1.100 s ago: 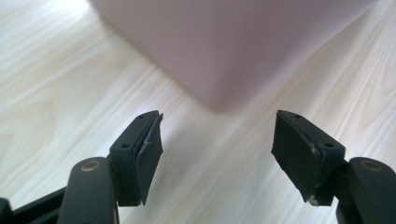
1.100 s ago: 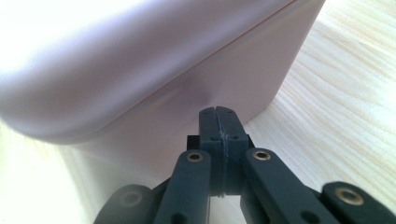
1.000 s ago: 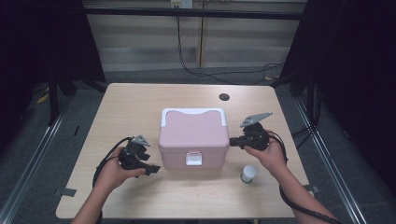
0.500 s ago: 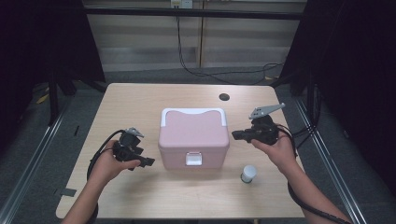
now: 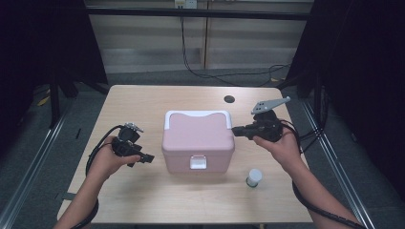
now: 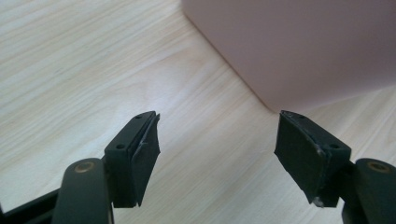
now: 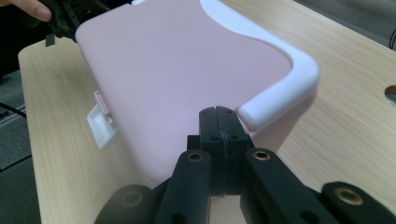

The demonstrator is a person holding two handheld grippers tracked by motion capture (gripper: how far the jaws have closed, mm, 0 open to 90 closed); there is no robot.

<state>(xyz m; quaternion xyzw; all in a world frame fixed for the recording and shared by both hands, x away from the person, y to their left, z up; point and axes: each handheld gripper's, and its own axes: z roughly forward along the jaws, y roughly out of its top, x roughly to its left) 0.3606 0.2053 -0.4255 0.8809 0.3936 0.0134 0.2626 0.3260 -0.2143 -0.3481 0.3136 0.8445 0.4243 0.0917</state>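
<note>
A pink cooler box [image 5: 198,140] with a white handle [image 5: 196,114] folded at its back and a white latch [image 5: 198,162] on its front stands in the middle of the table. My left gripper [image 5: 144,159] hovers just left of the box, pointing at its side. Its jaws are open with only tabletop between them [image 6: 218,119], and the pink wall [image 6: 303,46] lies ahead. My right gripper [image 5: 236,130] hangs by the box's right top edge, shut on nothing [image 7: 218,112]. It looks across the pink lid [image 7: 187,60] and the handle [image 7: 280,79].
A small white-capped jar [image 5: 254,177] stands on the wooden table [image 5: 143,105] near the front right, below my right hand. A round dark hole [image 5: 229,99] sits in the tabletop behind the box. Cables trail from both grippers. Dark floor rails flank the table.
My right gripper has risen beside the box's right edge, staying shut. My left gripper has drawn a little to the left, away from the box's front corner, and lifted slightly.
</note>
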